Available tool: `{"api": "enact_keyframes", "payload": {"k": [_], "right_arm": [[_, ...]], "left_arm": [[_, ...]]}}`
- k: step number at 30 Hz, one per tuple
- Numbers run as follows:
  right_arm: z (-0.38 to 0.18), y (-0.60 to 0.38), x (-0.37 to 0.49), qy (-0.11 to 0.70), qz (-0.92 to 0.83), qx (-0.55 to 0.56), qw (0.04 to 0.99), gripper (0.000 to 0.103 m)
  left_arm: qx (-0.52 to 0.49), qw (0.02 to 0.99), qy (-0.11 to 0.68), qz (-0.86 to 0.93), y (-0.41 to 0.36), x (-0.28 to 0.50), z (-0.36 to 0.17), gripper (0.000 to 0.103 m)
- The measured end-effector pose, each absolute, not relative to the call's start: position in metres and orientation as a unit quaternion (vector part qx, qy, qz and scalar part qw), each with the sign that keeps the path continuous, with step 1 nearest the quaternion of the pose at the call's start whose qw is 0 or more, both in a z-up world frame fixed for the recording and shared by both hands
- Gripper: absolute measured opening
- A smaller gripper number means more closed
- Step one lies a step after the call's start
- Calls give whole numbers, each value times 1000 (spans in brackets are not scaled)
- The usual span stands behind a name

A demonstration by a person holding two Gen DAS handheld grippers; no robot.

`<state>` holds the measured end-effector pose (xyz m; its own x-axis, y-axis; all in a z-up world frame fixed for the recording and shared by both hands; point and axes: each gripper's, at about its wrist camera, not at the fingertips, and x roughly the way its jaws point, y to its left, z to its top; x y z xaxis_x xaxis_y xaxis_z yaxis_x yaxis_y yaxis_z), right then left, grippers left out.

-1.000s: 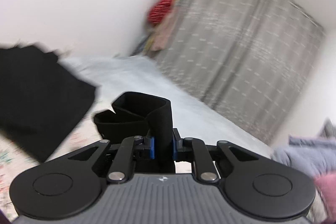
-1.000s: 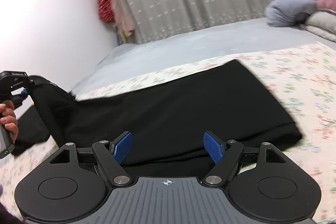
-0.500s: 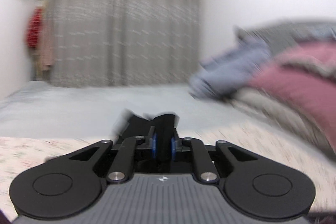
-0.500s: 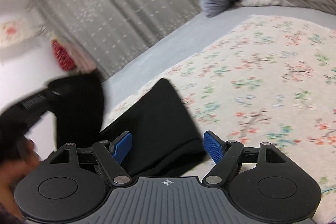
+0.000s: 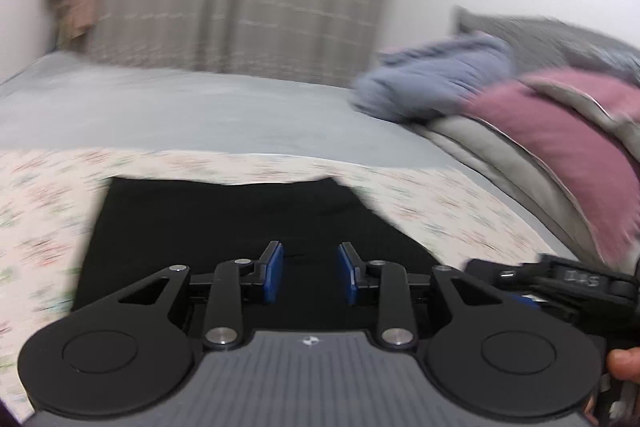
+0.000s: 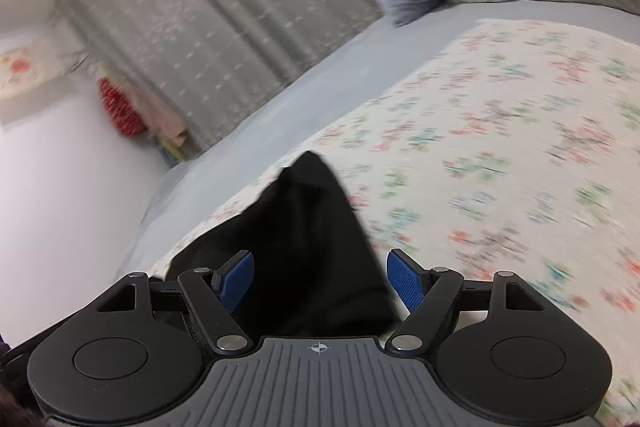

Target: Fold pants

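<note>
From the left wrist, the left claw (image 5: 308, 273) sits low over the black pants (image 5: 224, 219), its jaws having just been opening; they now stand narrowly parted with only a gap between the blue pads (image 5: 274, 277), no cloth pinched, which reads as the release of a layer just laid down. The pants lie flat as a broad dark block on the floral sheet (image 5: 48, 187), their far edge short of where that sheet gives way to the grey bedcover (image 5: 192, 115), so the fold appears to have been set squarely on the patterned area. Right of the pants, the right claw (image 5: 552, 277) enters at the frame edge with a fingertip (image 5: 624, 365) of the person below it, close enough to steady or smooth the bundle; its jaws are not readable here. Beyond the pants to the right, a heap of pink, grey and blue bedding (image 5: 540, 123) is piled clear of the work. From the right wrist, the right claw (image 6: 320, 281) stands wide with nothing gripped, both pads (image 6: 406, 283) apart from the cloth; the pants (image 6: 304, 247) taper away from it to a point, and its spread jaws straddle their near end, probably ready to press or take a hem for the next fold
</note>
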<state>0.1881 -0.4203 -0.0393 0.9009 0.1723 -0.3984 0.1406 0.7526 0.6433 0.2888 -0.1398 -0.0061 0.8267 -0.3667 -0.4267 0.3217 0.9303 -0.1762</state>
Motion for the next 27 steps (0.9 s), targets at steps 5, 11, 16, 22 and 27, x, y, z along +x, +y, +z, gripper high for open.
{"api": "enact_keyframes", "payload": {"k": [5,11,16,22,27], "right_arm": [[-29,-398,235,280,42,323,903,79],[-35,-373,282,345,6,231,910,22],[-1,-364,294,295,4,173,940,4],[-11,-360,297,305,-19,108,946,4],[-37,-378,286,332,-23,116,936,32]], "left_arm": [[-126,951,251,-131,-87,296,-14,43],[-175,940,283,-68,-45,308,-31,47],[-199,939,279,-39,-22,304,-32,51],[-219,927,306,-19,-9,292,-49,53],[-235,922,308,1,7,288,-45,57]]}}
